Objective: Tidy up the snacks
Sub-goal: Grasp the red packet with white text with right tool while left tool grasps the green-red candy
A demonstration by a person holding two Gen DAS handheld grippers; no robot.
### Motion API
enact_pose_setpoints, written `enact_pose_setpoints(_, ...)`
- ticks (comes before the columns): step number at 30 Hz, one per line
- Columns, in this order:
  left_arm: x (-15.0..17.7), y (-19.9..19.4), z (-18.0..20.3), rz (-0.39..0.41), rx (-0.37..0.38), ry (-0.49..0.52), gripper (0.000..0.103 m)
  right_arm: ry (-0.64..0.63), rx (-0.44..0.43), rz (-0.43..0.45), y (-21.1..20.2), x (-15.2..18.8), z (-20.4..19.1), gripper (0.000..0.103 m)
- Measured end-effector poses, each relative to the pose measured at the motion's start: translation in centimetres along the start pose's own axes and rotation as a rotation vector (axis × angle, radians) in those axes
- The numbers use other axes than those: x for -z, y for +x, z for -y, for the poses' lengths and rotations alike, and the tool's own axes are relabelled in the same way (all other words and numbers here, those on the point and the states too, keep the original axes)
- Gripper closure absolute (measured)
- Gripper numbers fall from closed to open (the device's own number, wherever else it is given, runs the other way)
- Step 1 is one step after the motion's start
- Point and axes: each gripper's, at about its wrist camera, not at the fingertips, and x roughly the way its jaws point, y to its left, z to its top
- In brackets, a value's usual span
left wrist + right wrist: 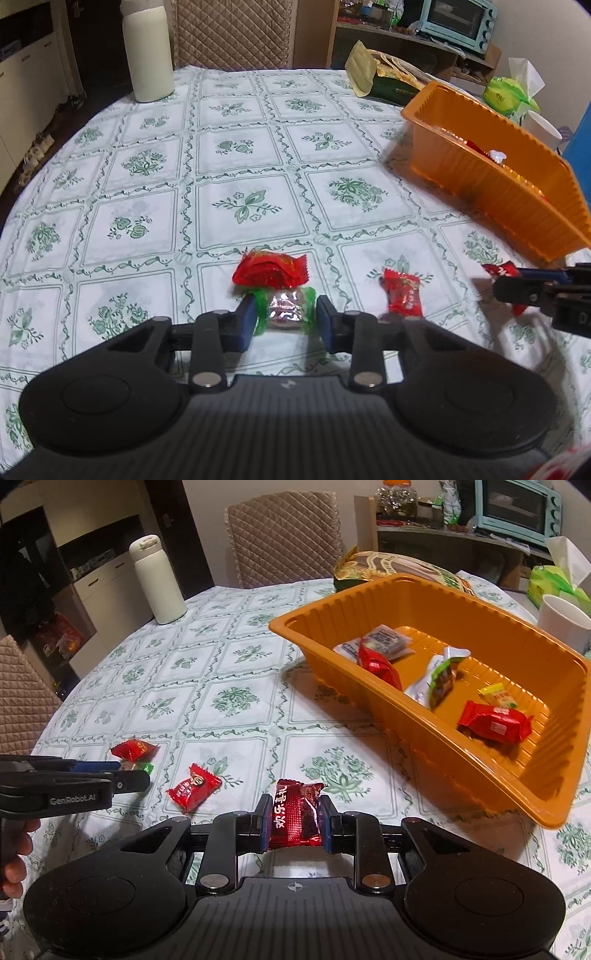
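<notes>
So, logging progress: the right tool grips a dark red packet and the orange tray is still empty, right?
Not quite. The right tool does grip the dark red packet, but the orange tray is not empty: the right wrist view shows several wrapped snacks inside.

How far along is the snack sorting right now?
Roughly halfway. Several wrapped snacks already lie in the orange tray. In hand: the right tongs grip a dark red packet, and the left tongs straddle a green-ended candy without closing yet. Left on the tablecloth: a red packet just beyond it and a red candy.
</notes>
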Motion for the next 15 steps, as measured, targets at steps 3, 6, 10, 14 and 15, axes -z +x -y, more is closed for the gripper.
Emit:
enact_pose_setpoints(3,0.1,0.0,0.1,0.005,0.000,0.014,0.077,0.009,-0.003,-0.002,-0.2,0.3,0.1,0.077)
enact_pose_setpoints(6,0.2,-0.1,0.1,0.002,0.010,0.022,0.079,0.009,-0.007,-0.005,-0.3,0.5,0.0,0.077)
enact_pose_setpoints(10,0.6,-0.6,0.3,-0.004,0.025,0.033,0.080,0.007,-0.014,-0.004,-0.5,0.6,-0.1,0.077)
enact_pose_setpoints(14,1.1,-1.5,0.4,-0.006,0.041,0.037,0.080,0.006,-0.025,0.005,-1.1,0.6,-0.3,0.077)
enact_pose_setpoints(15,1.1,-1.8,0.4,-0.004,0.044,0.037,0.080,0.006,-0.028,0.008,-1.3,0.6,-0.3,0.077)
